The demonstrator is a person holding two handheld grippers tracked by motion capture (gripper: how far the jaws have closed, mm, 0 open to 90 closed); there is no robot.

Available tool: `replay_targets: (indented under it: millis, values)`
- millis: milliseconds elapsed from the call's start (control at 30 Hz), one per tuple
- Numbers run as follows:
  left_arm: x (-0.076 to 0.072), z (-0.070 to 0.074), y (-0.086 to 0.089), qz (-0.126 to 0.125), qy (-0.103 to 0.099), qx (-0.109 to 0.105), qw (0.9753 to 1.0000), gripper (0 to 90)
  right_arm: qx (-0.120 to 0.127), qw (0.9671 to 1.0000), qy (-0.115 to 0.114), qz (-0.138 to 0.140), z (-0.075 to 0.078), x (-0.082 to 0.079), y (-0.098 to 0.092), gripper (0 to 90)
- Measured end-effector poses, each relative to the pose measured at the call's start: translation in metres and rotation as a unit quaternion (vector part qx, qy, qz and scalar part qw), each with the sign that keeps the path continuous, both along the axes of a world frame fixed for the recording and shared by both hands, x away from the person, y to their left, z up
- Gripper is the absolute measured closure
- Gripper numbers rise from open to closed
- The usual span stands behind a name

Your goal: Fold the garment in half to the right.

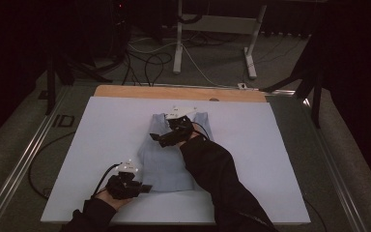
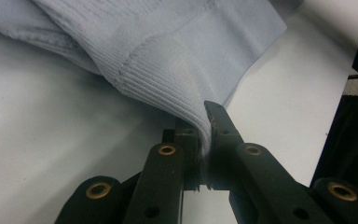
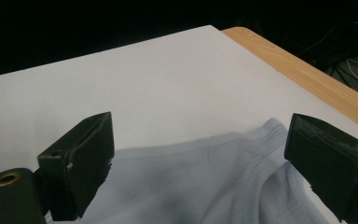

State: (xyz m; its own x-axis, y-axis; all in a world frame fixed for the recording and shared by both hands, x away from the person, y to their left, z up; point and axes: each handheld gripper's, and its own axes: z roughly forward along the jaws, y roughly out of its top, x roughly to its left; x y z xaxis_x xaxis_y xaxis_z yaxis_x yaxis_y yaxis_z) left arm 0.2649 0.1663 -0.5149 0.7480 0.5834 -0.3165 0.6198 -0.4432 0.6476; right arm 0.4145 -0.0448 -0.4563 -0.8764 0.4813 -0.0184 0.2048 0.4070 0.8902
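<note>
**Left tool pinching the garment's hem, right tool spread over its far end**

I see no containers on the counter (image 1: 101,145); the one thing on its white surface is a pale blue ribbed knit garment (image 1: 171,159), lying flat near the middle.

My left tool (image 2: 205,140) is clenched on the garment (image 2: 177,51): in the left gripper view a fold of the ribbed hem band is nipped between the two black jaws, and the cloth rises away ahead of the tool. From the high view that left tool (image 1: 142,188) sits at the garment's near left corner, touching it.

My right tool (image 3: 198,154) is released, its jaws standing wide apart with the garment (image 3: 191,186) lying between and below them; I cannot tell whether they touch it. Beyond this tool lies bare white counter (image 3: 158,79), then a wooden edge (image 3: 298,65). In the high view the right tool (image 1: 166,137) hangs over the garment's far left part, and my dark sleeve (image 1: 217,174) crosses its right side, hiding that portion.

Past the counter, cables (image 1: 149,60) and a white frame (image 1: 212,29) stand on the floor, well apart from both tools.
</note>
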Motion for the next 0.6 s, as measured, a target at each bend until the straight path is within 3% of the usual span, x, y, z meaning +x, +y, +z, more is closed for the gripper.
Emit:
replay_targets:
  millis: [167,267,600]
  values:
    - [-0.001,0.0,0.001,0.002,-0.007,-0.005,1.0,85.8,-0.003,0.9999,0.004,-0.012,0.001,0.013,0.009,8.7]
    - [-0.001,0.001,0.001,0.003,-0.013,-0.006,0.9999,85.8,0.005,0.9997,0.019,-0.017,-0.002,0.022,0.013,8.7]
    - [-0.004,0.005,0.001,0.014,-0.041,-0.006,0.9991,85.8,-0.014,0.9978,0.044,-0.048,-0.007,0.055,0.03,8.7]
